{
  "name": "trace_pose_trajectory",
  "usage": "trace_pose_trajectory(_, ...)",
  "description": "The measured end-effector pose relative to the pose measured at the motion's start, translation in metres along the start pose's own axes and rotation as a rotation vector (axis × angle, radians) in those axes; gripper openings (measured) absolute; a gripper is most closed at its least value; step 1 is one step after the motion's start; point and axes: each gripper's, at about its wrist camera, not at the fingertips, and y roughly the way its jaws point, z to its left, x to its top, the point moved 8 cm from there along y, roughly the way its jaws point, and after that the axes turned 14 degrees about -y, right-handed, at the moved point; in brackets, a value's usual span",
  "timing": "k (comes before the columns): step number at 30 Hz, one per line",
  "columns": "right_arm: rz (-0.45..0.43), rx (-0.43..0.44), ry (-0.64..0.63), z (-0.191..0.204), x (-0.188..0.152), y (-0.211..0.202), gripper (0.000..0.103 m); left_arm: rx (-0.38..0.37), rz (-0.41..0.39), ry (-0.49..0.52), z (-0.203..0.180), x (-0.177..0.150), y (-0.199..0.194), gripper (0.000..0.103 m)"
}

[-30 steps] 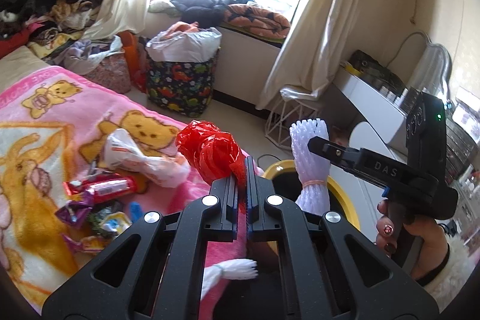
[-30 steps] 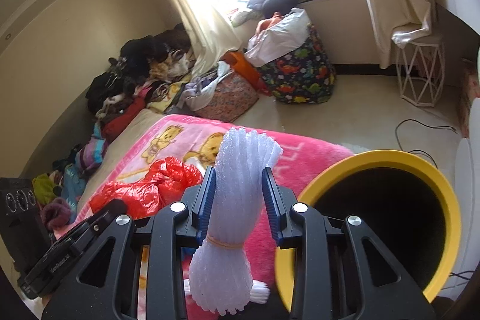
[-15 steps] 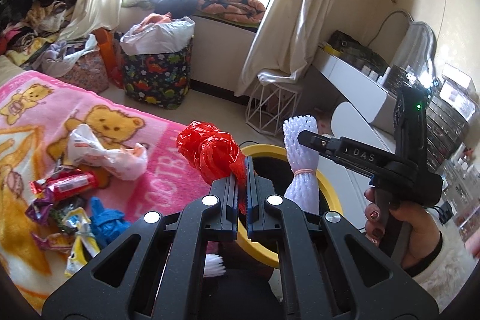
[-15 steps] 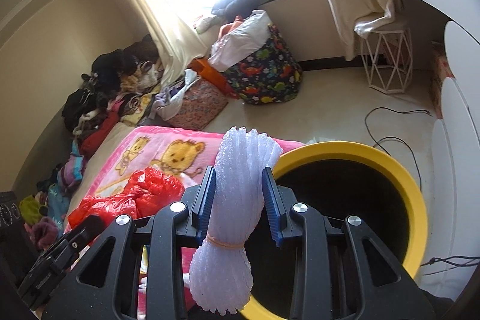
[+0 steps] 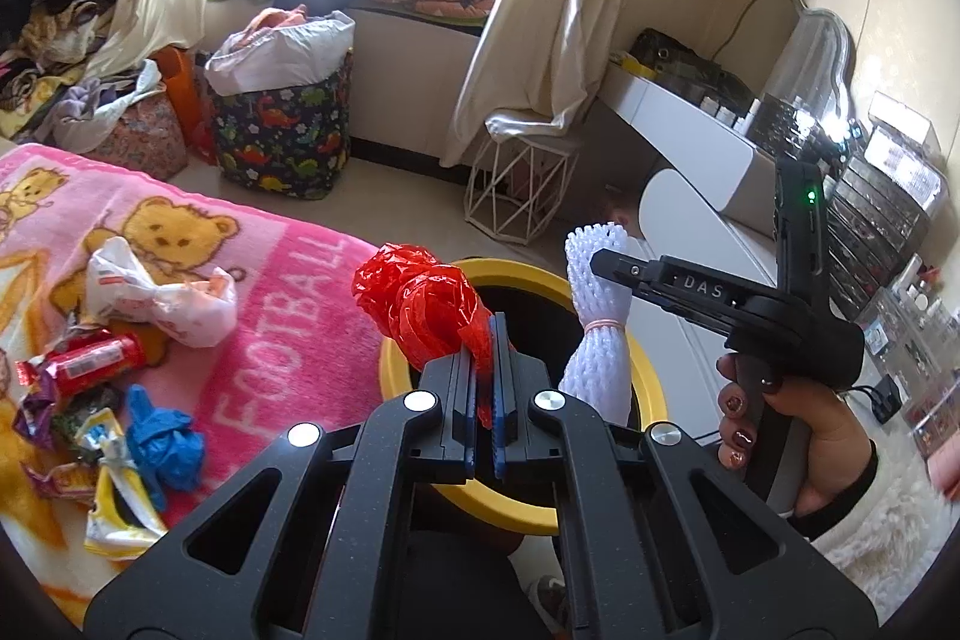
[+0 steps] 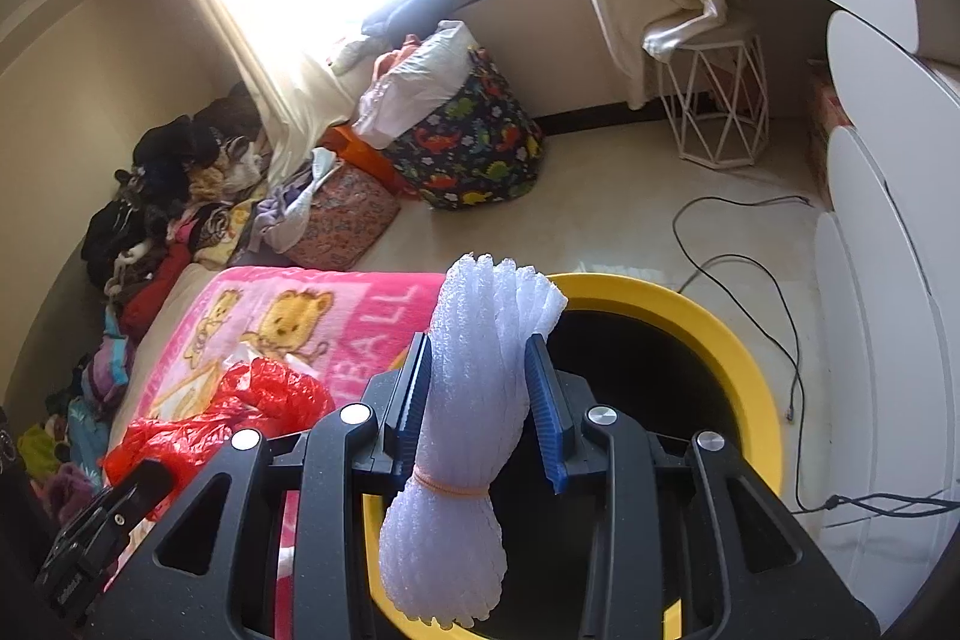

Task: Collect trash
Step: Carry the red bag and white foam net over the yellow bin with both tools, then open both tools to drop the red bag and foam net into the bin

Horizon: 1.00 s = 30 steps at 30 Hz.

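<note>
My left gripper [image 5: 485,340] is shut on a crumpled red plastic bag [image 5: 420,298] and holds it over the near rim of the yellow bin [image 5: 651,394]. My right gripper [image 6: 483,358] is shut on a white foam net bundle [image 6: 474,400] tied with a rubber band, above the bin's opening [image 6: 720,340]. In the left wrist view the right gripper [image 5: 600,262] holds the foam net [image 5: 600,334] over the bin. The red bag also shows in the right wrist view [image 6: 240,412].
A pink bear blanket [image 5: 270,280] carries a white bag [image 5: 156,295], a blue glove [image 5: 162,439] and several wrappers [image 5: 78,370]. A dinosaur-print basket [image 5: 282,136], wire stool [image 5: 522,184], white desk [image 5: 690,136] and floor cable [image 6: 750,268] stand beyond.
Both grippers have swung right from over the blanket to over the yellow bin, each still holding its piece of trash.
</note>
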Motion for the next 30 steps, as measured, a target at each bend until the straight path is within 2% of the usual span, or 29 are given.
trace_pose_trajectory(8,0.011,-0.016,0.035,-0.019,-0.006,0.0,0.033,-0.021,0.048,0.01,-0.013,-0.011,0.019,0.001)
trace_pose_trajectory(10,0.011,-0.017,0.044,-0.022,-0.006,0.0,0.036,-0.028,0.059,0.02,-0.018,-0.014,0.024,0.001)
trace_pose_trajectory(11,0.013,-0.017,0.05,-0.025,-0.007,0.0,0.04,-0.029,0.063,0.025,-0.019,-0.016,0.026,0.001)
trace_pose_trajectory(13,0.015,-0.033,0.074,-0.031,-0.008,-0.001,0.055,-0.024,0.068,0.034,-0.021,-0.018,0.03,0.002)
trace_pose_trajectory(14,0.016,-0.043,0.084,-0.034,-0.01,-0.001,0.06,-0.015,0.067,0.038,-0.02,-0.019,0.032,0.006)
trace_pose_trajectory(15,0.017,-0.048,0.088,-0.036,-0.011,-0.002,0.06,-0.008,0.07,0.041,-0.019,-0.02,0.035,0.023)
trace_pose_trajectory(16,0.018,-0.053,0.089,-0.038,-0.011,-0.001,0.062,0.006,0.065,0.042,-0.017,-0.021,0.036,0.05)
trace_pose_trajectory(17,0.02,-0.067,0.086,-0.039,-0.012,-0.001,0.065,0.018,0.058,0.043,-0.016,-0.021,0.036,0.059)
trace_pose_trajectory(22,0.013,-0.096,0.049,-0.035,-0.013,-0.002,0.07,0.053,0.029,0.031,-0.004,-0.019,0.03,0.074)
trace_pose_trajectory(30,-0.043,-0.035,-0.053,-0.003,-0.007,-0.008,0.077,0.121,-0.049,-0.003,0.022,-0.003,0.01,0.091)
